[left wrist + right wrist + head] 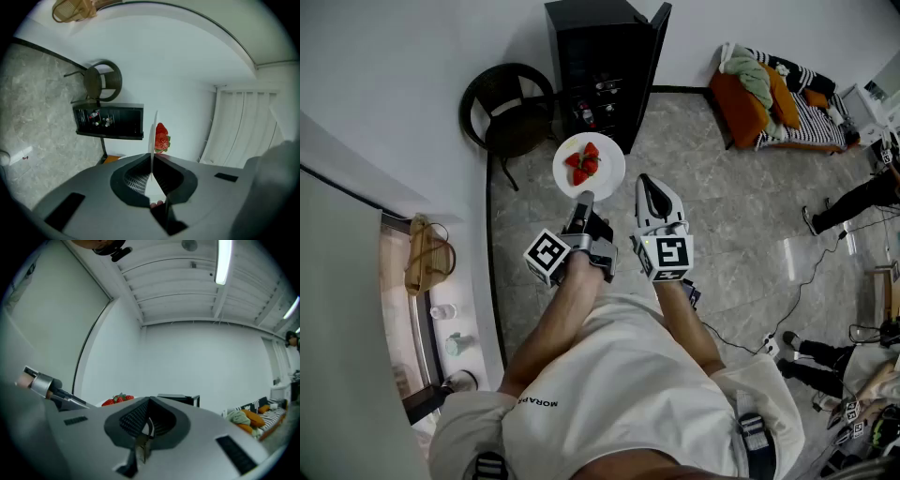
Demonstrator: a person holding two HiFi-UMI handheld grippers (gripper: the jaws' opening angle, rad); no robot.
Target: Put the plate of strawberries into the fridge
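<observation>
A white plate (602, 178) with a few red strawberries (584, 164) hangs level in front of me, over the stone floor. My left gripper (584, 198) is shut on its near rim. In the left gripper view the plate (153, 136) shows edge-on between the closed jaws, with the strawberries (161, 138) beside it. The black fridge (598, 66) stands against the wall just beyond the plate, its door (660, 30) swung open to the right, bottles on its shelves. My right gripper (645, 181) is shut and empty, to the right of the plate and apart from it.
A dark round chair (508, 111) stands left of the fridge. An orange sofa (773, 101) with clothes on it sits at the back right. Cables (787, 300) and a person's legs (853, 202) are on the floor at right. A wicker basket (427, 253) lies on the left ledge.
</observation>
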